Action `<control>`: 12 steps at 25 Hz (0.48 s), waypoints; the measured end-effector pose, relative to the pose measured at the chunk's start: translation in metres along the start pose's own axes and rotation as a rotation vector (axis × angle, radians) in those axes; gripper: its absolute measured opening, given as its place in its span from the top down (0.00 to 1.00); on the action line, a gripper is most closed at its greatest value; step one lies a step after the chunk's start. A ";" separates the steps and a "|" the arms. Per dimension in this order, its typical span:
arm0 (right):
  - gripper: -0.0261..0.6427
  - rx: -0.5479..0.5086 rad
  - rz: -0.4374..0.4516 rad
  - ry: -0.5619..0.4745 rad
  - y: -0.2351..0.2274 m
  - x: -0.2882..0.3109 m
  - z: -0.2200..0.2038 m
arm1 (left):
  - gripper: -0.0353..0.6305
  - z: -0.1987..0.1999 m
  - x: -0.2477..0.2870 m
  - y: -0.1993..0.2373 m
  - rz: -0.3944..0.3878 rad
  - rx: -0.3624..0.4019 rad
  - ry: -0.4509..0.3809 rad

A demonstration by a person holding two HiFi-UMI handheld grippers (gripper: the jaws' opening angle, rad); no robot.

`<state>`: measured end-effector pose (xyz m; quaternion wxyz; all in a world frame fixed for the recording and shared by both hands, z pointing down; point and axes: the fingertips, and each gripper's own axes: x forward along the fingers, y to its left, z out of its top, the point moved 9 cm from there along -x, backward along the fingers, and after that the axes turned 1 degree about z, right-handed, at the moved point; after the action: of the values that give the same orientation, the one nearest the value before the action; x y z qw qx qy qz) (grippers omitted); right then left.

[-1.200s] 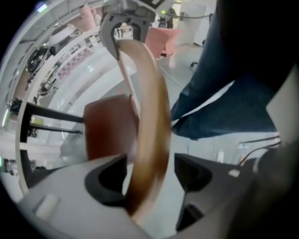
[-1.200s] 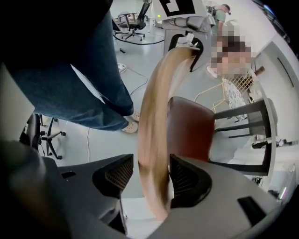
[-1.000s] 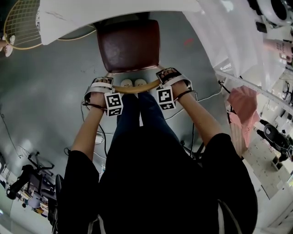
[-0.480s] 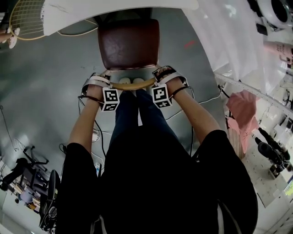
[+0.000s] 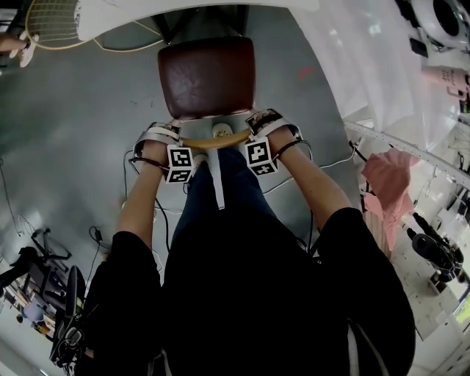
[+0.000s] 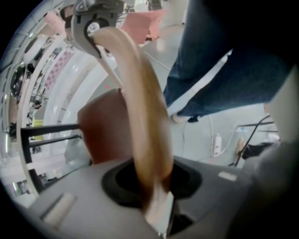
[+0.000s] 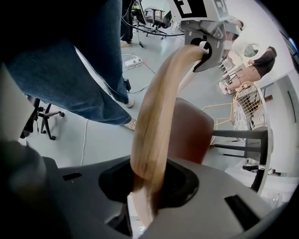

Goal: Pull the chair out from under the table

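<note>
My left gripper (image 5: 158, 139) and right gripper (image 5: 272, 125) have just clamped the wooden backrest rail (image 5: 215, 139) of the chair (image 5: 207, 77). Beyond the jaws, it has slid nearly clear of the table (image 5: 147, 18).

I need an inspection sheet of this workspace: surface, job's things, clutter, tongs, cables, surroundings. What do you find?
Surface: grey floor.
Job's things: brown-seated chair in front of the white table.
Clutter: yellow mesh racket-like thing by the table.
Tongs: left tongs and right tongs have just been closing; each is shut on the wooden backrest.
Cables: white cable on the floor.
Surroundings: pink cloth at right; office chair.
</note>
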<state>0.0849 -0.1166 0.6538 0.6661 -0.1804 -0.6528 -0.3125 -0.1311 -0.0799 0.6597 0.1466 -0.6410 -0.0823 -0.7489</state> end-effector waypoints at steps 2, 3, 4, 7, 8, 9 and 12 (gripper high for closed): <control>0.79 0.008 0.003 0.017 0.011 -0.002 0.008 | 0.76 0.005 -0.002 -0.012 0.009 0.004 -0.003; 0.79 0.011 0.003 0.026 0.018 -0.003 0.013 | 0.76 0.009 -0.003 -0.019 0.013 0.009 -0.005; 0.79 0.015 0.004 0.033 0.026 -0.004 0.017 | 0.76 0.013 -0.005 -0.026 0.015 0.012 -0.009; 0.79 0.023 0.017 0.044 0.049 -0.008 0.033 | 0.77 0.025 -0.009 -0.051 0.013 0.020 -0.026; 0.79 0.027 0.023 0.046 0.056 -0.010 0.039 | 0.77 0.027 -0.011 -0.059 0.011 0.024 -0.033; 0.79 0.033 0.027 0.048 0.064 -0.011 0.046 | 0.77 0.029 -0.012 -0.069 0.011 0.029 -0.040; 0.79 0.068 0.039 0.058 0.084 -0.019 0.068 | 0.77 0.036 -0.016 -0.096 0.018 0.043 -0.054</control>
<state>0.0897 -0.0070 0.6551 0.6965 -0.1611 -0.6398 -0.2822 -0.1261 0.0235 0.6564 0.1648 -0.6585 -0.0965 -0.7280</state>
